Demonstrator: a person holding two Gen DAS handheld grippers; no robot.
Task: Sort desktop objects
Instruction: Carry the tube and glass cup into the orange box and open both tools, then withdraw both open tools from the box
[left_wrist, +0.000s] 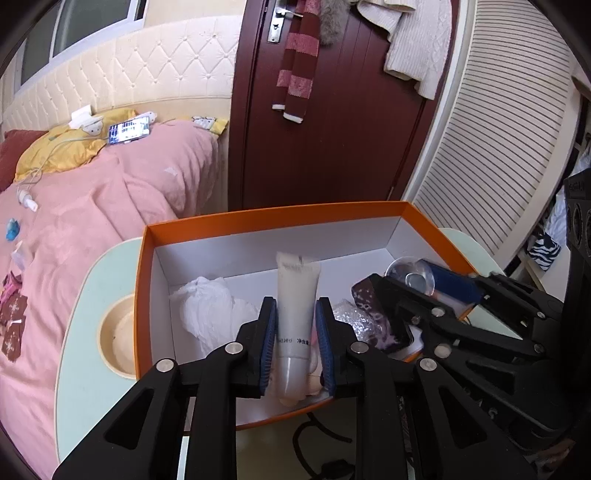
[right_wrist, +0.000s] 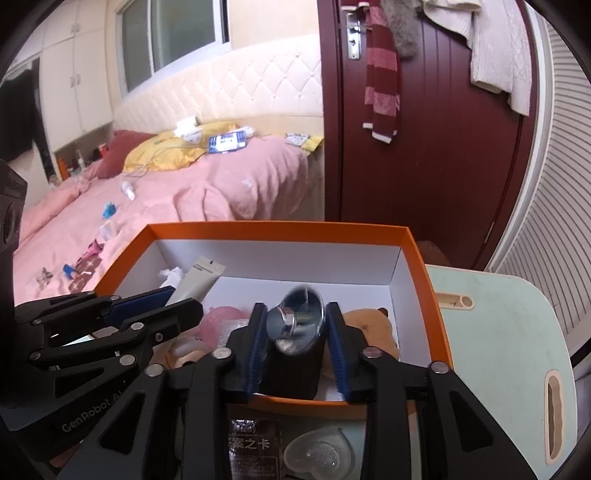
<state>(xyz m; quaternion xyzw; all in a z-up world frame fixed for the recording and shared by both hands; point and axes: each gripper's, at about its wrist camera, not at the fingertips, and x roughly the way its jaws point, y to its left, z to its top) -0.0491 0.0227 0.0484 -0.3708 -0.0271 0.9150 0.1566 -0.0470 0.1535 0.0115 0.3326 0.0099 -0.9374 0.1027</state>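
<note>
An orange box (left_wrist: 277, 216) with a white inside stands on a pale green table (left_wrist: 88, 295). My left gripper (left_wrist: 295, 328) is shut on a white cream tube (left_wrist: 297, 295), held upright over the box. My right gripper (right_wrist: 295, 332) is shut on a shiny metal funnel-shaped piece (right_wrist: 295, 321) on a black base, over the box's near right part (right_wrist: 417, 266). The right gripper also shows in the left wrist view (left_wrist: 424, 288). Inside the box lie a crumpled white tissue (left_wrist: 210, 306), bubble wrap (left_wrist: 351, 317), a pink item (right_wrist: 225, 317) and a brown plush toy (right_wrist: 369, 325).
A bed with a pink cover (left_wrist: 92, 206) lies to the left, a dark red door (left_wrist: 332, 129) behind the box. A round cup recess (left_wrist: 118, 339) sits in the table left of the box. A dark card (right_wrist: 255, 446) and a clear heart-shaped piece (right_wrist: 317, 454) lie near the box's front.
</note>
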